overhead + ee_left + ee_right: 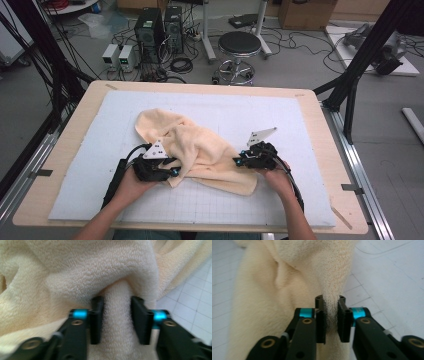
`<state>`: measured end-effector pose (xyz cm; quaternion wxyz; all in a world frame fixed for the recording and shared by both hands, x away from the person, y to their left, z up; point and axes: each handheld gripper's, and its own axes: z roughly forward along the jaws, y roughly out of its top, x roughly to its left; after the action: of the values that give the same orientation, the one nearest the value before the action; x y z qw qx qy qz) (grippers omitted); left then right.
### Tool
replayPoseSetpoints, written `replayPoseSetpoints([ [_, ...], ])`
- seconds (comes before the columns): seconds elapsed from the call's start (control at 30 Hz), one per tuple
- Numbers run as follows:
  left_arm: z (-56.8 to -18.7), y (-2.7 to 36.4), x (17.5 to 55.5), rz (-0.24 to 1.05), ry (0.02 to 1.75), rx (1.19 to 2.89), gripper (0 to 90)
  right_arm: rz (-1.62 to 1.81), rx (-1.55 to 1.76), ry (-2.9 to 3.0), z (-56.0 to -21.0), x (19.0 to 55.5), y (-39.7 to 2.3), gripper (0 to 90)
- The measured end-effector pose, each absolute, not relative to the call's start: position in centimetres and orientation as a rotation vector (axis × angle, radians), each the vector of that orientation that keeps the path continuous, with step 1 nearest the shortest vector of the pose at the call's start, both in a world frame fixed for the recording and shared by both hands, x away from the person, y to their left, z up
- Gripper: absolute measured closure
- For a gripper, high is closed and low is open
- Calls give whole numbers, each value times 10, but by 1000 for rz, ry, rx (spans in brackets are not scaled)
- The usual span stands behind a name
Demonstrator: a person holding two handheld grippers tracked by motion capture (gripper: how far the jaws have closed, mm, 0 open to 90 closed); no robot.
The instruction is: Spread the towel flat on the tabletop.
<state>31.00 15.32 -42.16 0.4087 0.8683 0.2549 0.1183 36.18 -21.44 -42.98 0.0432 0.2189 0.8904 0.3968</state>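
A crumpled cream towel (200, 145) lies on the white gridded mat (260, 112), bunched between both hands. My left gripper (176, 171) comes in at the towel's near left side. In the left gripper view its jaws (116, 320) stand on either side of an upright fold of the towel (75, 270), and both pads press on that fold. My right gripper (237, 161) is at the towel's near right edge. In the right gripper view its jaws (331, 320) pinch a narrow ridge of the towel (287, 277).
The mat covers most of a wooden table (320, 135), with bare grid in front of the towel and to both sides. Beyond the far edge stand a round stool (239, 45), computer towers (150, 27) and loose cables on the floor.
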Motion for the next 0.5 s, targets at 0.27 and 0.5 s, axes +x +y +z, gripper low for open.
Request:
replayPoseSetpoints([
  [0.27,-399,168,298,277,598,2145,783,1237,585,2715,-402,326,-241,841],
  [0.5,-373,171,266,218,486,2116,781,1229,500,2669,-365,260,-254,842],
])
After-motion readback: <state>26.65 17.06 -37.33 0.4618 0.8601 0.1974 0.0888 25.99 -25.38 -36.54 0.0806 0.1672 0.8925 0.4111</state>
